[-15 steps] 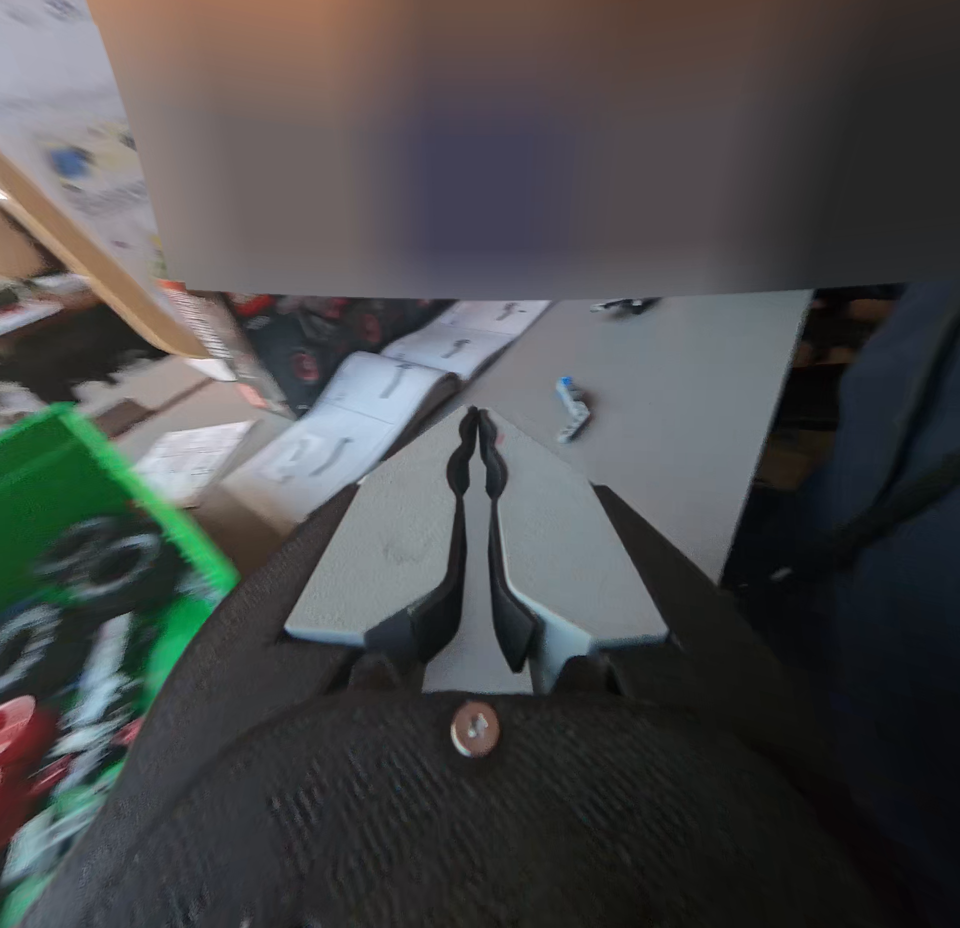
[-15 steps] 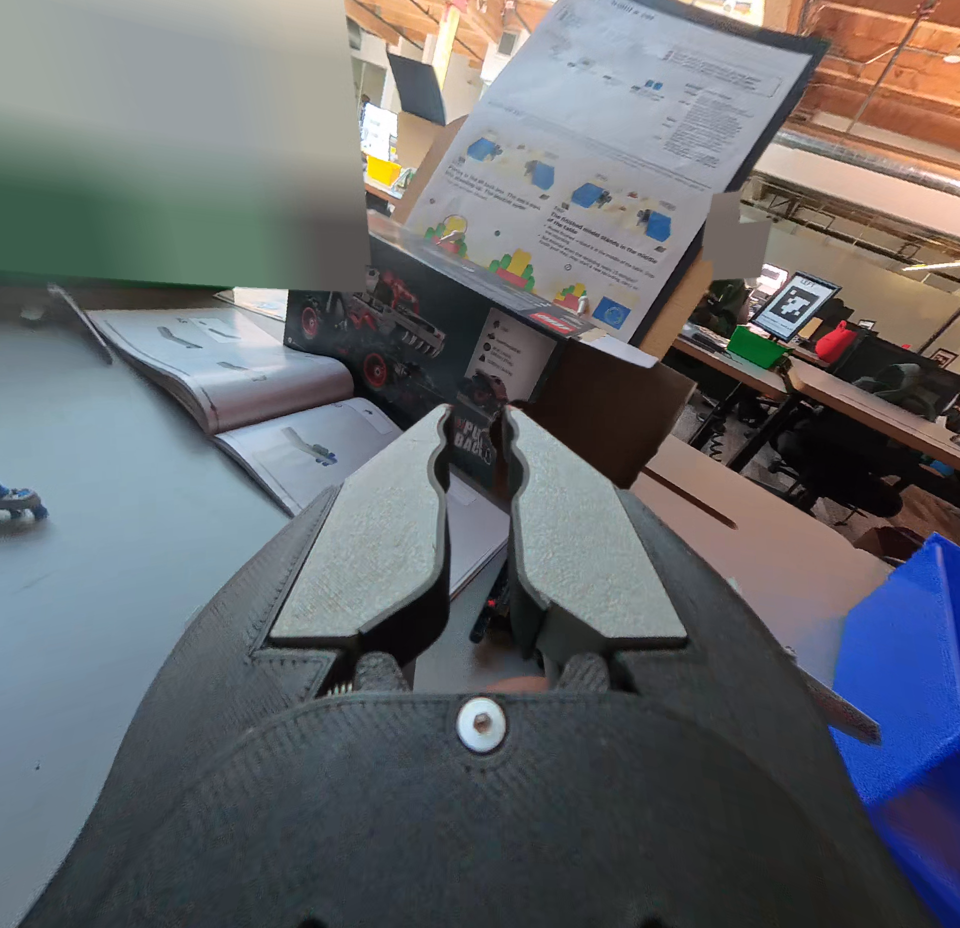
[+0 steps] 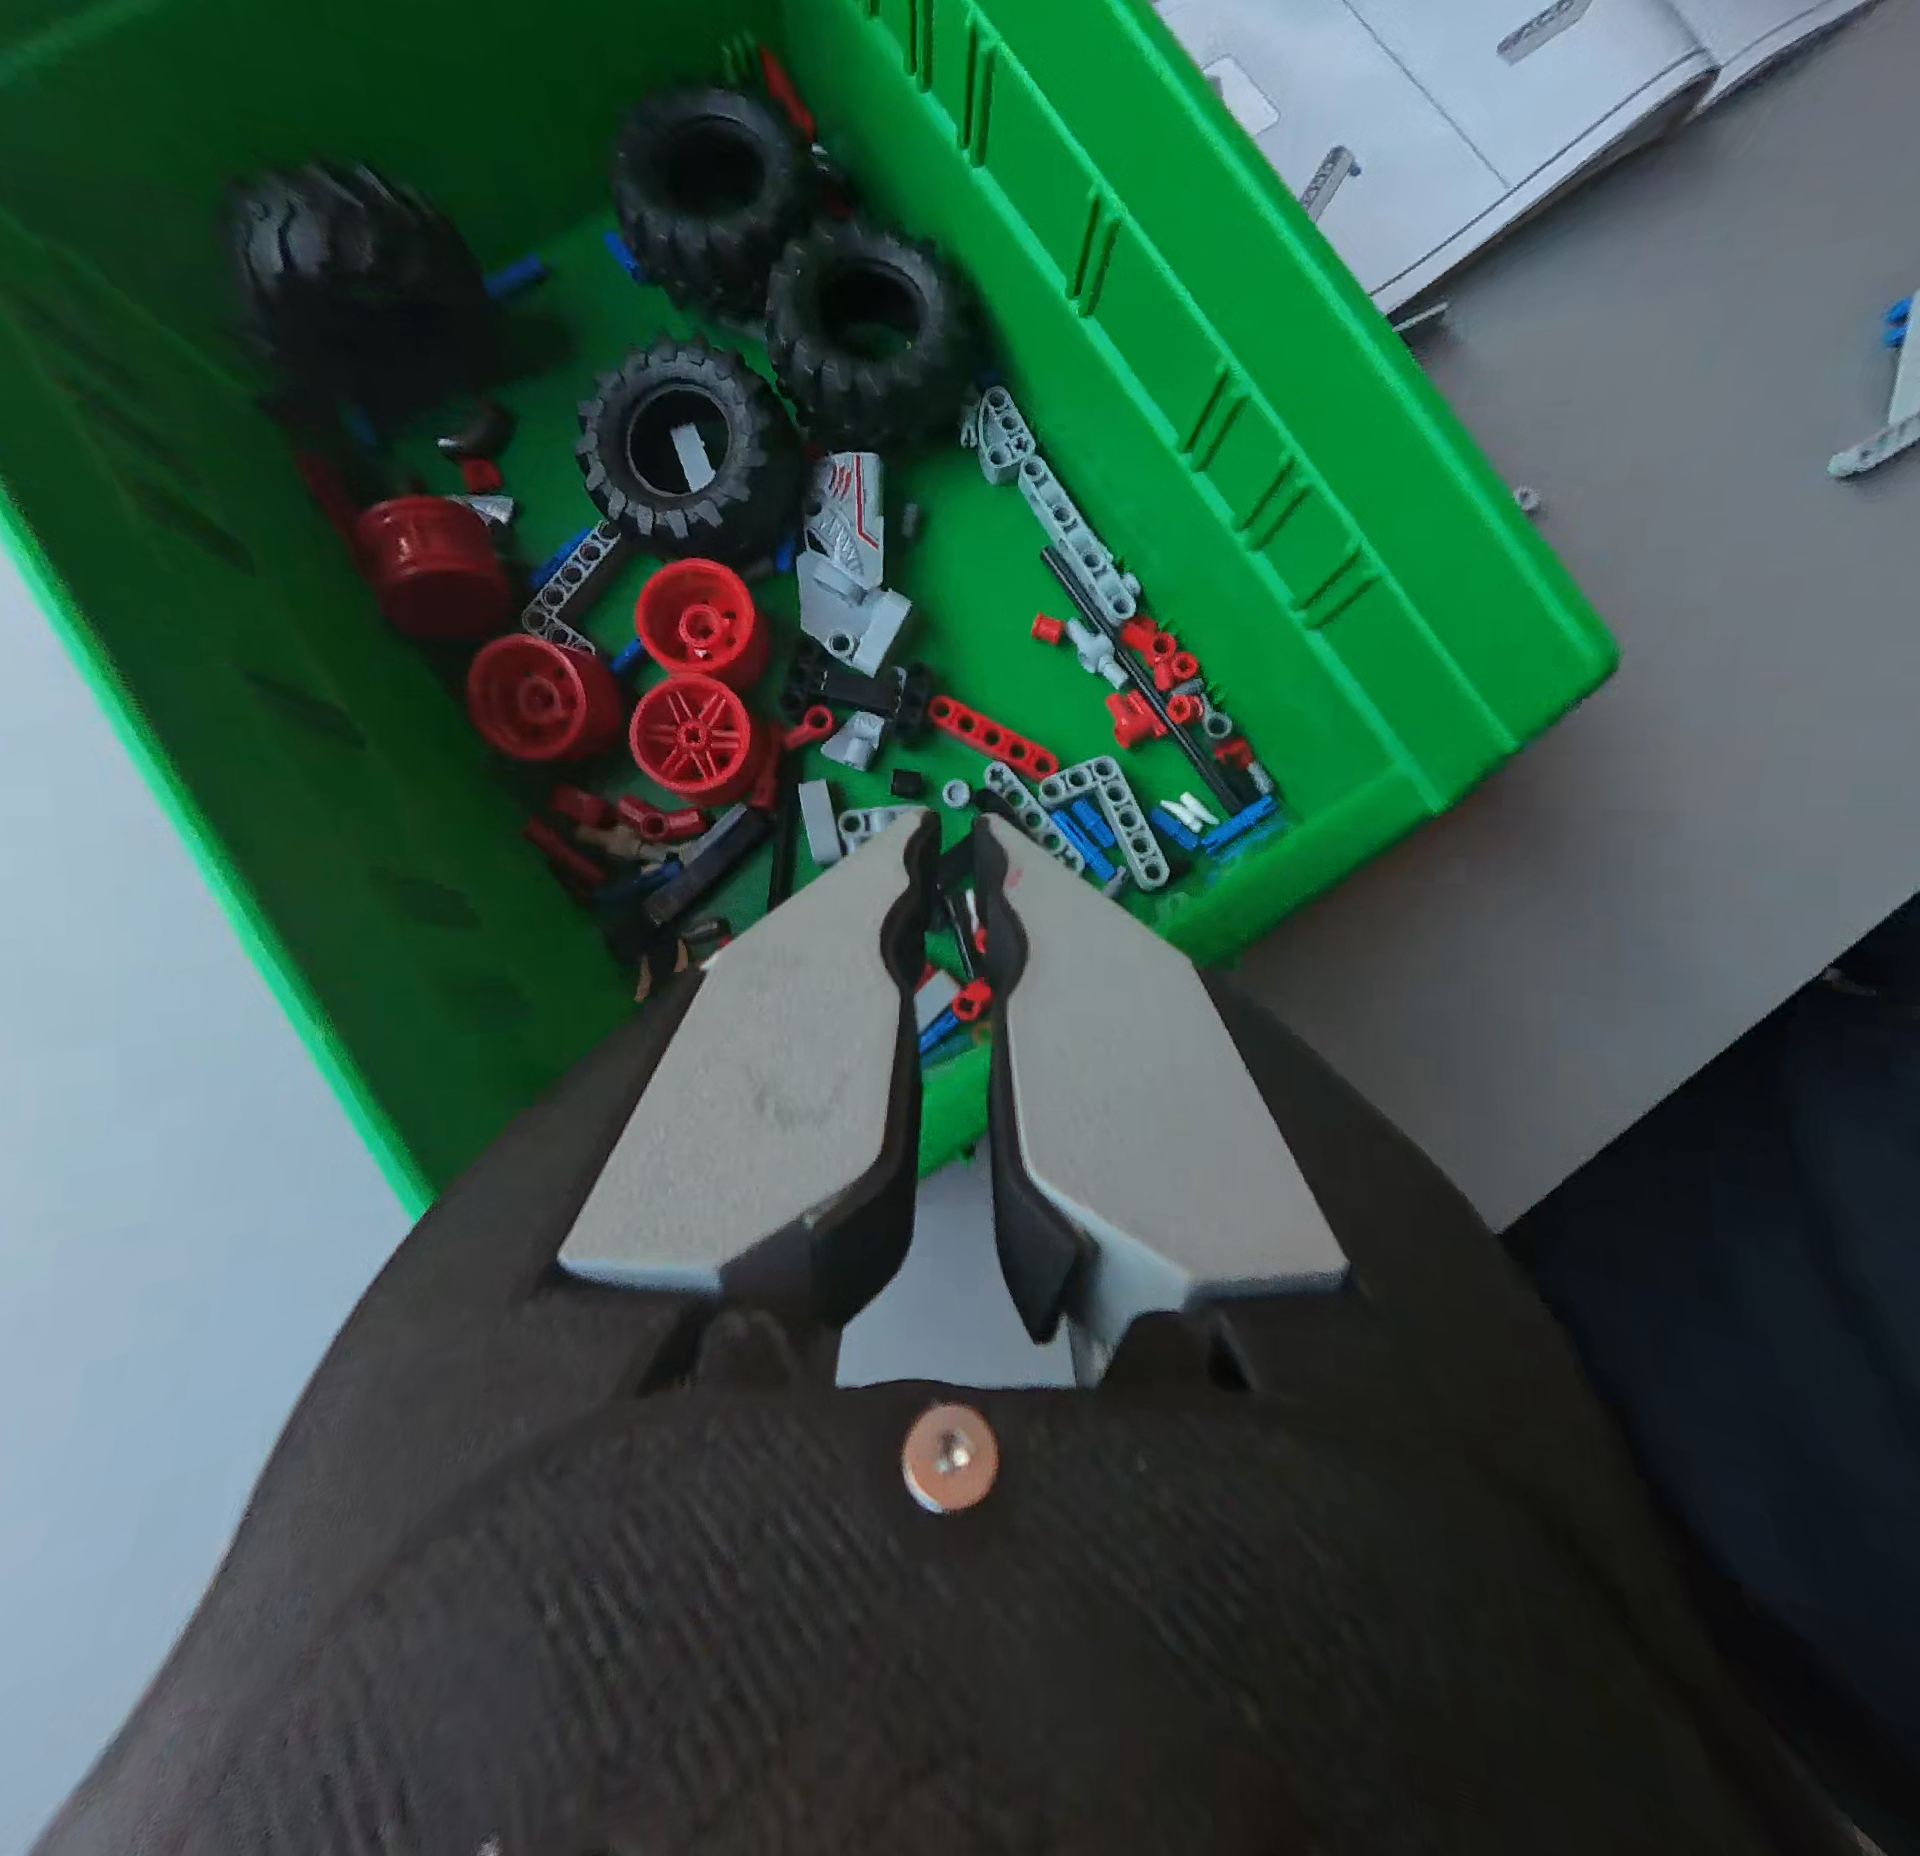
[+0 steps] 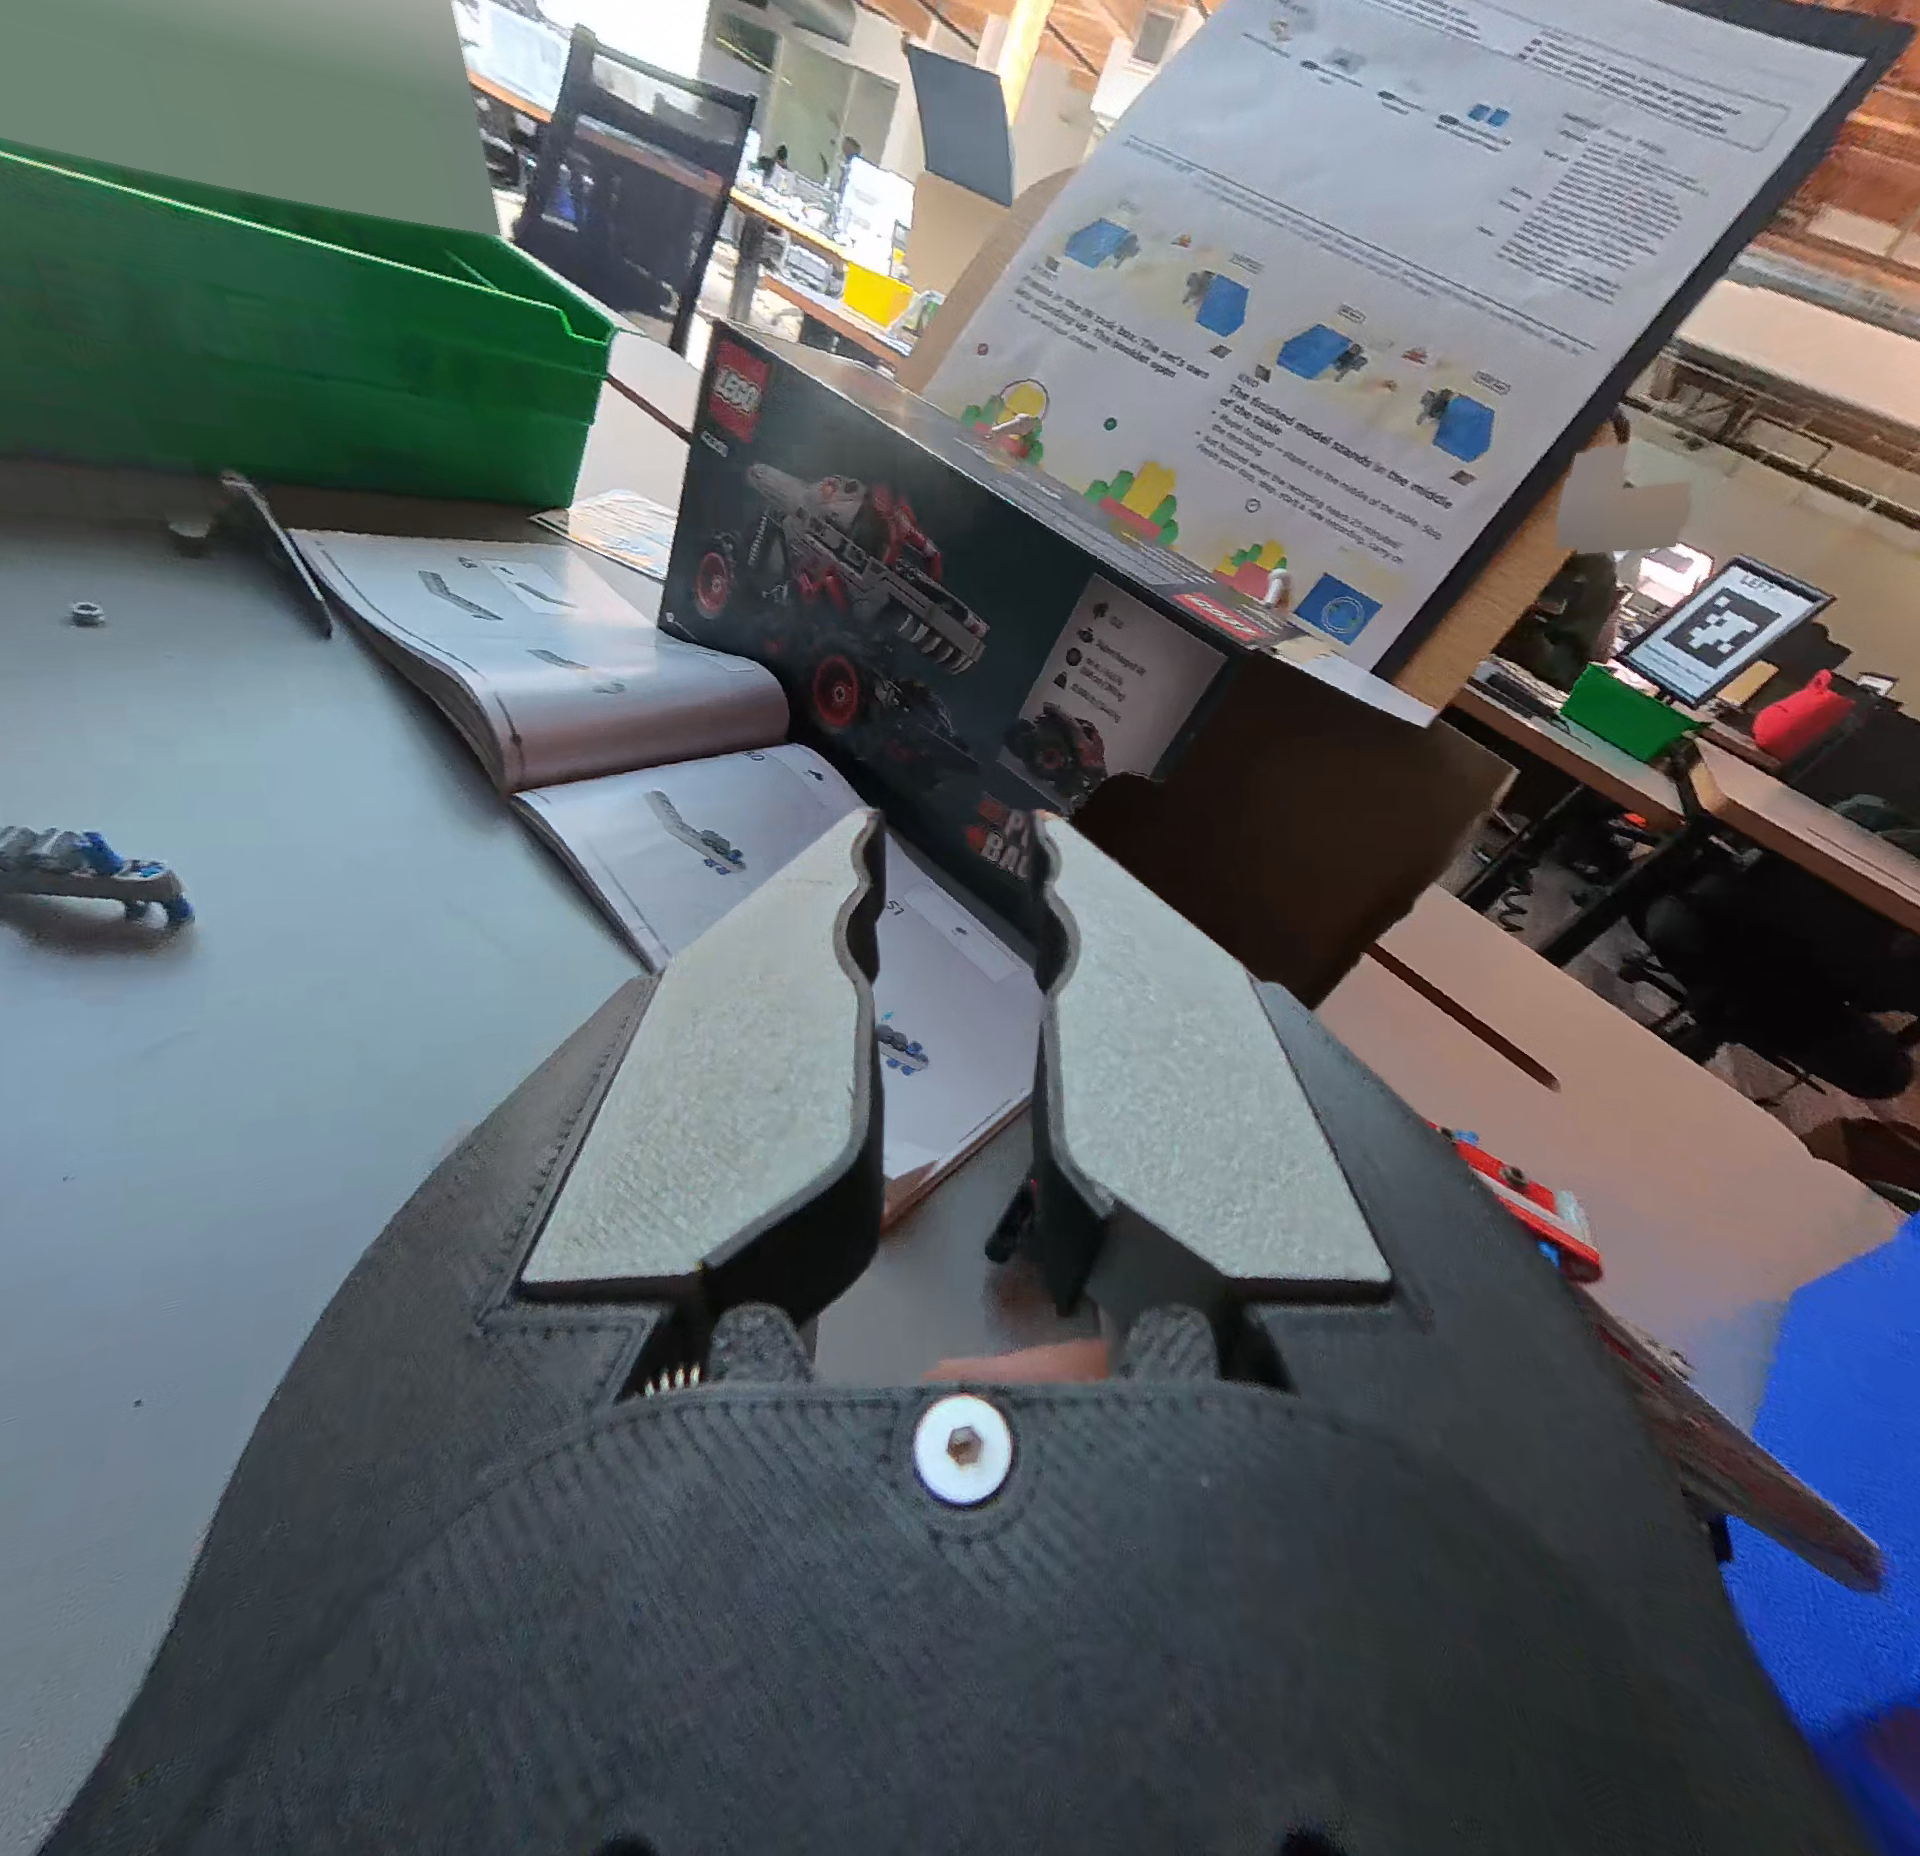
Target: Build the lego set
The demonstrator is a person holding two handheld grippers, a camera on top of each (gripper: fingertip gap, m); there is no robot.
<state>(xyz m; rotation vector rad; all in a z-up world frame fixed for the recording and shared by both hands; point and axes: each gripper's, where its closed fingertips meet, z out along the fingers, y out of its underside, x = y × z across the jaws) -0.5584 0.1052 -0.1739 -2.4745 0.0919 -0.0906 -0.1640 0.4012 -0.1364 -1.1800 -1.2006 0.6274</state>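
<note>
A large printed sheet (image 4: 1382, 289) on a dark board leans upright behind the grey surface (image 4: 260, 1027). Further back stand long desks (image 4: 1787, 830), a small green tub (image 4: 1626, 710), a red object (image 4: 1803, 720) and a framed black-and-white marker card (image 4: 1725, 627). A blue bin (image 4: 1839, 1474) sits at the near right.

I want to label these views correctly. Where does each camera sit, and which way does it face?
Left wrist view: sits on the left gripper, looks down into the green bin of lego parts; own fingers show.
Right wrist view: sits on the right gripper, looks level across the table at the lego box; own fingers show.
Shared: bin, open booklet, table.
</note>
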